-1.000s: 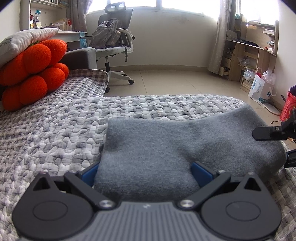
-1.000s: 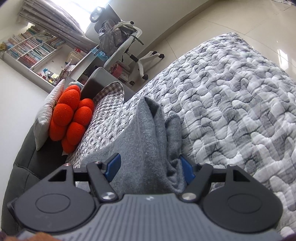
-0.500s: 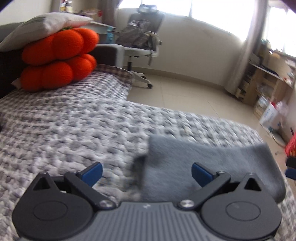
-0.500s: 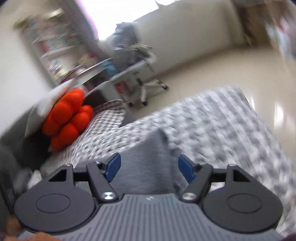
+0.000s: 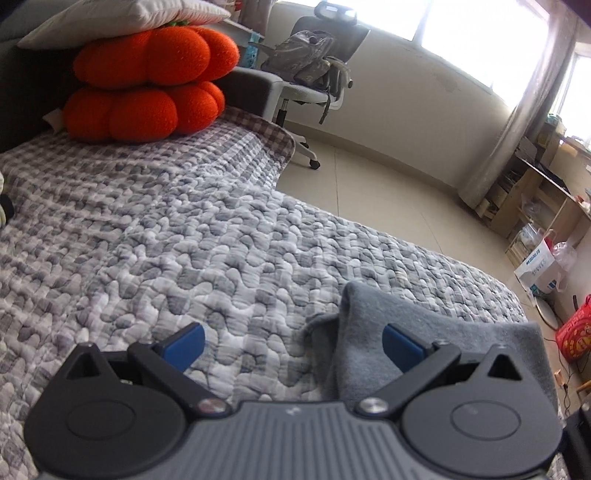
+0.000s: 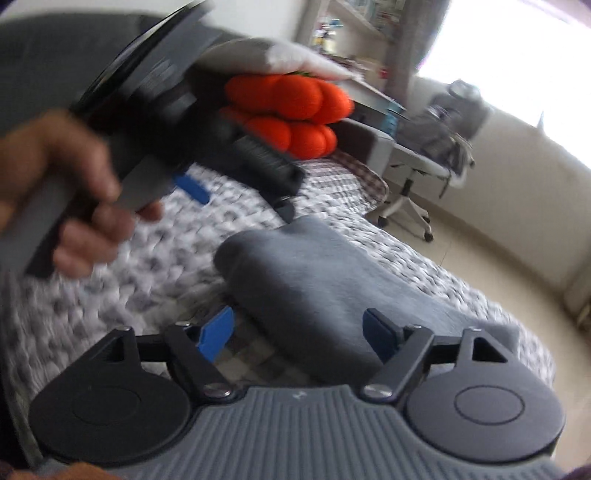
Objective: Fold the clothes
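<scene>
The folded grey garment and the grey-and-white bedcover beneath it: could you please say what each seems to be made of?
Folded grey garment: probably fleece or brushed knit, matte, with a fuzzy nap and soft rounded folds.
Grey-and-white bedcover: apparently quilted cotton-like fabric, matte, with puffy stitched pebble shapes.

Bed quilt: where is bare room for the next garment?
Free: the wide quilt between the orange pumpkin cushions and the folded grey garment. Crowded: the near right corner holding that garment, and the headboard end with cushions and a pillow.

Black linkage grippers [image 5: 291, 343]; blue pads [image 5: 400, 347]; ribbed grey housings
</scene>
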A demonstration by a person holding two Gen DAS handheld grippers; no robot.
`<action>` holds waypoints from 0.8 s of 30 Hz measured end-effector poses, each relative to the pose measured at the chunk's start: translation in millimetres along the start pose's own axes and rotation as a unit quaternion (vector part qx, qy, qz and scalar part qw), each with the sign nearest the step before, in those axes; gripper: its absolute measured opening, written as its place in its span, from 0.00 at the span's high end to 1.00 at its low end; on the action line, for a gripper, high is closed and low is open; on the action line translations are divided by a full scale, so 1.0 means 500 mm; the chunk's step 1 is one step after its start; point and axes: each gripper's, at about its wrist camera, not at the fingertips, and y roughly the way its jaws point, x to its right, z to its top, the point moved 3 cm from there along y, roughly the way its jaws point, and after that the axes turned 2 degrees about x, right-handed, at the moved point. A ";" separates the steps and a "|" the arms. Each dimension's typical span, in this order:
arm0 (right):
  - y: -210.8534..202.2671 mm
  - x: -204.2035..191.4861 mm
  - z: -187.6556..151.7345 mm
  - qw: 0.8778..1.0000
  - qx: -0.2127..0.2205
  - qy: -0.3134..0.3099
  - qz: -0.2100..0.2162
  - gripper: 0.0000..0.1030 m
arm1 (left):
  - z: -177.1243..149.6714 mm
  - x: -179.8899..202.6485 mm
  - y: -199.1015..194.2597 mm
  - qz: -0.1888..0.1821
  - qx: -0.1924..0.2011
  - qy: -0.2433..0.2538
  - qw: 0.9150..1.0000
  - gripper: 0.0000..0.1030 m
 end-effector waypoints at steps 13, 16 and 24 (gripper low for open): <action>0.067 -0.052 -0.019 0.990 -0.015 -0.129 -0.053 0.15 | -0.002 -0.020 0.000 -0.014 -0.008 -0.016 1.000 0.00; 0.075 -0.052 -0.022 0.989 -0.013 -0.129 -0.065 0.17 | -0.002 -0.020 -0.002 -0.019 -0.008 -0.016 1.000 0.00; 0.102 -0.032 -0.027 0.989 -0.018 -0.112 -0.096 0.31 | -0.002 -0.029 0.001 -0.025 -0.012 -0.028 0.999 0.00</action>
